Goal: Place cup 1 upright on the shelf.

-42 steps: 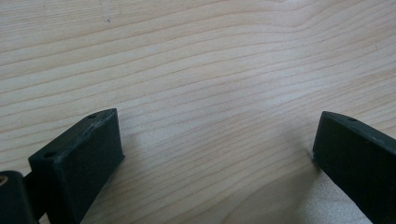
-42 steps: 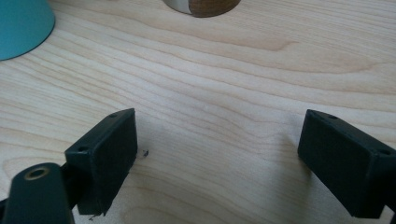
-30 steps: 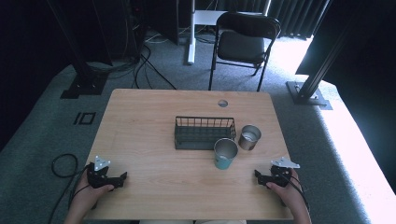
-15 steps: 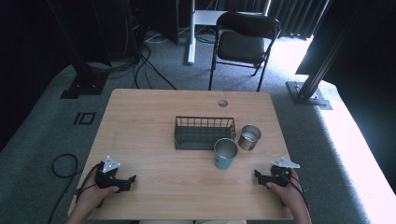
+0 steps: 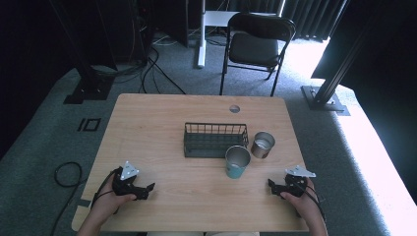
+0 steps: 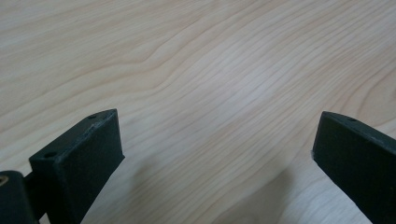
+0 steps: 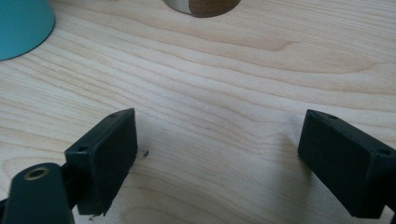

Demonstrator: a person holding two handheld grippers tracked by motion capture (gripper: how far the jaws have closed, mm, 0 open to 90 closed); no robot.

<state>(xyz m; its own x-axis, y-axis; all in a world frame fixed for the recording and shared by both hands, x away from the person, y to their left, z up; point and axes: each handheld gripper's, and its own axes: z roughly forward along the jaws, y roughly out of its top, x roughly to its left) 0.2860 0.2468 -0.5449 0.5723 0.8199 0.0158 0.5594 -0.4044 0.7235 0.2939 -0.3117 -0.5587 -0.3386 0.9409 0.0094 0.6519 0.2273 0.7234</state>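
On the wooden tabletop [image 5: 162, 123], the left tongs [image 5: 143, 189] rest near the near-left corner with jaws spread wide over bare wood, holding nothing. The right tongs [image 5: 273, 186] sit at the near right, jaws likewise wide apart and empty. A black wire basket [image 5: 215, 139] stands mid-table; a teal cup [image 5: 237, 162] stands just near-right of it, and a metal tin [image 5: 262, 144] sits right of the basket.

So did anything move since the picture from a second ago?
Yes, one thing. The left gripper slid along the table, toward the middle and a little nearer the person. It took hold of nothing; its jaws are open. The right gripper, the teal cup, the tin can and the wire basket stayed put.
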